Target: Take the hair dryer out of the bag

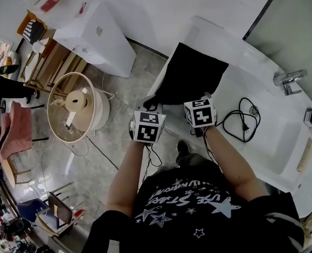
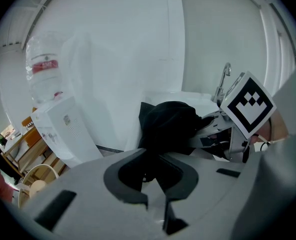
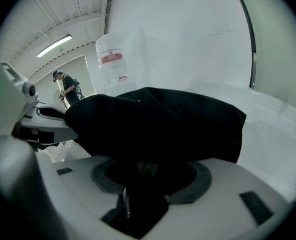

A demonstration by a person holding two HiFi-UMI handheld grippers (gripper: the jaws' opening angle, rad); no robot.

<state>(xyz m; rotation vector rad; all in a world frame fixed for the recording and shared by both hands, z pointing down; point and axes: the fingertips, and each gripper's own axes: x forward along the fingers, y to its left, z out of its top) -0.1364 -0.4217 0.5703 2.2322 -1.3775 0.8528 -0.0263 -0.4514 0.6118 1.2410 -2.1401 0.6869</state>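
**Head view:** I looked steeply down from overhead onto the black bag [image 1: 194, 74] at one end of the white bathtub [image 1: 274, 133].
**Left gripper view:** I faced the bag closely from its left side.
**Right gripper view:** closer still, the bag filled my lower frame.
All three views shared the bag.

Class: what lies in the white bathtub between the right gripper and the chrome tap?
A coiled black power cord with its plug, on the white bathtub's floor; the head view shows it.
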